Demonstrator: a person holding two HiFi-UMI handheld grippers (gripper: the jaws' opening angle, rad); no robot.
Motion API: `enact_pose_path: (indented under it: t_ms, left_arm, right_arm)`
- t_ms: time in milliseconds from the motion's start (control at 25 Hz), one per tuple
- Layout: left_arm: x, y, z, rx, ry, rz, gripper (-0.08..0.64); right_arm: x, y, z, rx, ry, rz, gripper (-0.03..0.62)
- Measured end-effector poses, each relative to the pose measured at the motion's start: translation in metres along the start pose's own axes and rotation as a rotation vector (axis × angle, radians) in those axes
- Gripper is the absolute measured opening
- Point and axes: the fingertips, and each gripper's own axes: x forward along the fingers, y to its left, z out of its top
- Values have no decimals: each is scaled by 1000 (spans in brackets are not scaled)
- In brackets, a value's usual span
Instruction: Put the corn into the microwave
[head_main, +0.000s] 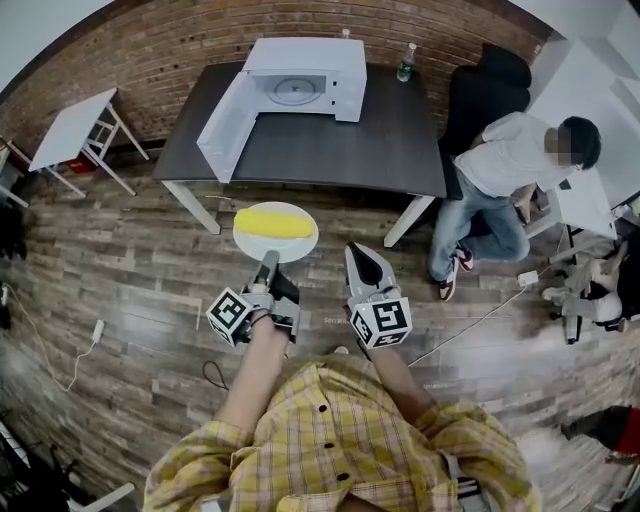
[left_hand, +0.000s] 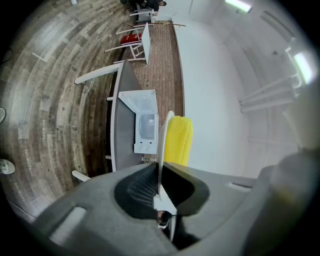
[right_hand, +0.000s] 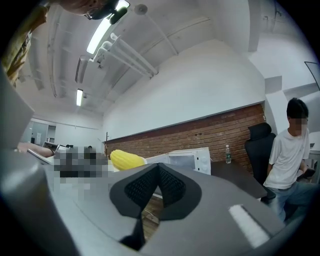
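Observation:
A yellow corn cob (head_main: 273, 222) lies on a round white plate (head_main: 298, 246) held in the air above the wooden floor, short of the table. My left gripper (head_main: 267, 262) is shut on the plate's near rim. In the left gripper view the plate (left_hand: 161, 142) shows edge-on between the jaws, with the corn (left_hand: 178, 140) beside it. My right gripper (head_main: 360, 262) hangs just right of the plate, shut and empty. The white microwave (head_main: 305, 82) stands on the dark table (head_main: 380, 150) ahead, its door (head_main: 226, 128) swung open to the left.
A person (head_main: 505, 180) bends by a black chair (head_main: 480, 90) right of the table. A bottle (head_main: 404, 63) stands at the table's back edge. A small white table (head_main: 75, 130) is at the far left. A cable (head_main: 470, 325) runs across the floor.

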Motion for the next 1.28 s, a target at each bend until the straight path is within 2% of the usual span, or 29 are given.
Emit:
enact_pose_path:
  t_ms: [200,320,720,960,1280]
  left_arm:
    - [8,-10,-25,-13,-22,-37,20]
    - [10,-10,-42,-51,-36,-53,20]
    - [17,-6,-68,-50,-61,-42,19]
    - [30,0,-69,-48,-54,-28,20]
    - [76,0,-47,-52,-41,-44,20]
  right_arm:
    - [-10,-17,1,-7,-1,32,6]
    - [-16,-27,2,-16,-8,46,6]
    - [-18,-49,-2,-12,15,79,6]
    - [-8,-56,-5,-12,26,91,6]
    - [39,-76,4,-36,8,71,6]
